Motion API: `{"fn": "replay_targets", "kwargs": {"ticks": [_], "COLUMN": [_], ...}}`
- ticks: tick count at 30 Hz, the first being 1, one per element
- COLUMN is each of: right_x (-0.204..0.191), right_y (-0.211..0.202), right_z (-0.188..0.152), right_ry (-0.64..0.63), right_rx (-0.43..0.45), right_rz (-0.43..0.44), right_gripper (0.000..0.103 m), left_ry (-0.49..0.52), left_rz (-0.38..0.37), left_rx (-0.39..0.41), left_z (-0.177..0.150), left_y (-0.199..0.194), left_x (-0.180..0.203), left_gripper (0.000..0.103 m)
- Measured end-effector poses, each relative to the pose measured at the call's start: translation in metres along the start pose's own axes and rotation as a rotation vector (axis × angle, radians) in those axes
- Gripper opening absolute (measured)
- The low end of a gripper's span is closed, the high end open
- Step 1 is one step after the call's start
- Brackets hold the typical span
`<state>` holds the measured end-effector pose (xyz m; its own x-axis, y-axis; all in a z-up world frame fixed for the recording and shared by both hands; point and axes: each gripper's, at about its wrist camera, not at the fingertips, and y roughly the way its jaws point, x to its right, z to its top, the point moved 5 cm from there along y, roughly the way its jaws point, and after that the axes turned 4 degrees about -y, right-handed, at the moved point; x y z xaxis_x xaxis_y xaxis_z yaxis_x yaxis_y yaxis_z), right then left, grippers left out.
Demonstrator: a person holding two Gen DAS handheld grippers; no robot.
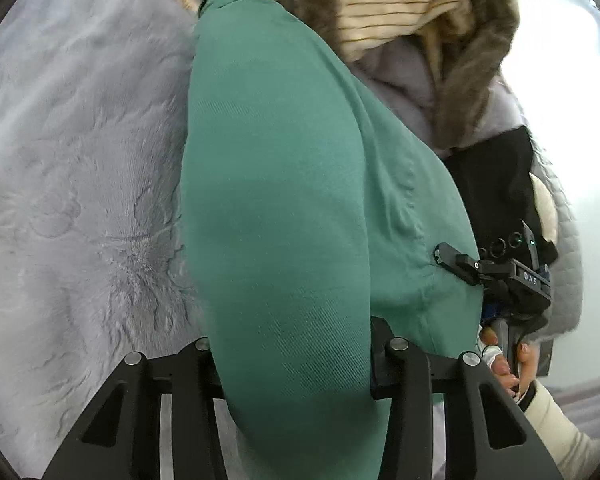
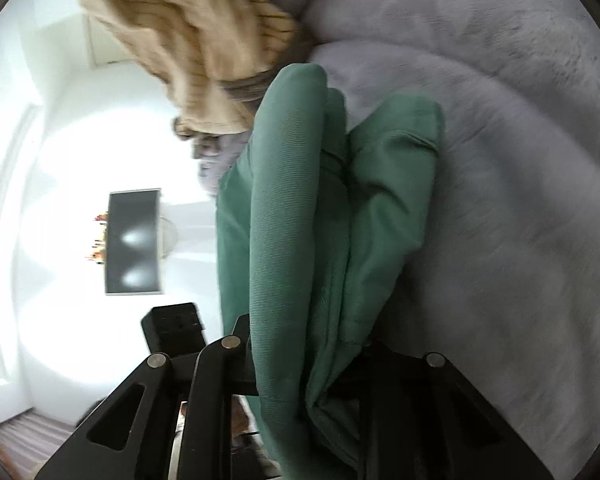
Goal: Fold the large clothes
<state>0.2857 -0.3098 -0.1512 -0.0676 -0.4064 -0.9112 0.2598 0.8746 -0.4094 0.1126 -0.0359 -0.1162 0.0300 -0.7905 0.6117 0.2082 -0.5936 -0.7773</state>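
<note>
We find the green garment (image 1: 284, 208) lying on the grey blanket (image 1: 80, 168), both claws clenched on it: left gripper (image 1: 292, 364) and right gripper (image 2: 308, 364). We judge a fold in hand; next, carry the gripped edge across evenly.

The garment (image 1: 284, 200) is plain green. The blanket (image 1: 80, 160) beneath it is pale grey-lilac plush with an embossed flower pattern. A sweater (image 1: 384, 4) is cream with thin dark stripes. Both grippers are black, the left gripper (image 1: 292, 364) and the right gripper (image 2: 308, 356).
</note>
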Motion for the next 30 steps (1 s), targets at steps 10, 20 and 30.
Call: {"fn": "replay_targets", "kwargs": {"ticks": [10,20,30], "right_x": [-0.073,-0.054,-0.054], "right_y": [-0.004,0.082,0.082], "right_z": [-0.091,-0.211,-0.214], "right_ry": [-0.008,0.164,-0.056], "right_rx": [-0.012,-0.072,-0.115], "right_rz": [0.086,0.104,-0.451], "right_gripper": [0.023,0.023,0.040], "left_ry": [0.056,0.036,-0.040], "left_rz": [-0.052,0.081,0.173], "left_rx": [-0.030,-0.127,-0.090], "left_z": [-0.051,-0.134,-0.154], "left_y": [-0.106,-0.160,-0.169], "left_x": [0.001,-0.088,-0.135], "left_gripper": [0.045,0.046,0.056]}}
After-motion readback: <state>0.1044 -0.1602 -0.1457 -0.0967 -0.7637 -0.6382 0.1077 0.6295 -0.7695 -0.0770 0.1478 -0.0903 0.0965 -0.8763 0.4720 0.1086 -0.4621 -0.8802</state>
